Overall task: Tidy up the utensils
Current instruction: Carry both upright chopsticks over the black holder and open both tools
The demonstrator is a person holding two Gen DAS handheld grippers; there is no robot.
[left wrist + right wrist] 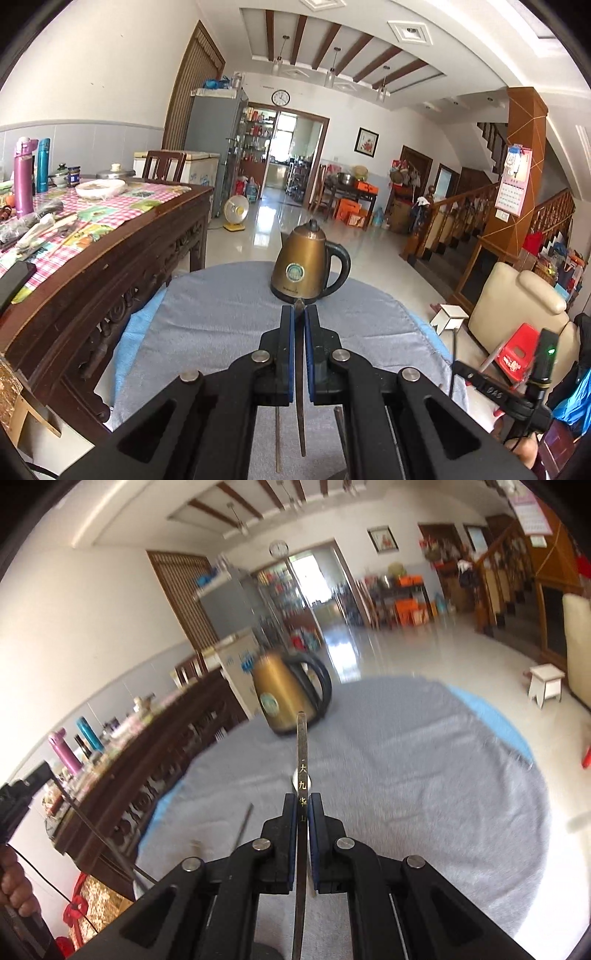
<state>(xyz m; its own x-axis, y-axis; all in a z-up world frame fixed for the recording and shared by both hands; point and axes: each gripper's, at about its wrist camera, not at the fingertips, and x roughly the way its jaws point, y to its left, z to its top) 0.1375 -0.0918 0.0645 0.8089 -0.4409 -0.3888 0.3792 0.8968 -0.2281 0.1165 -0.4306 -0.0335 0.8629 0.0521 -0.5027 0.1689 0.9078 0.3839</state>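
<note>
Left tongs pinch a dark chopstick; right tongs pinch a lettered chopstick. Kettle stands at the counter's far edge.

Your bench cloth is grey over a blue underlayer. At twelve o'clock, the kettle is bronze-gold with a black handle. At ten o'clock, the tablecloth is pink-and-white check. Your tools' pads are blue on black.

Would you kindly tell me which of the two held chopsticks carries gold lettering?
The dark chopstick in the right gripper; the left gripper holds a plain chopstick.
</note>
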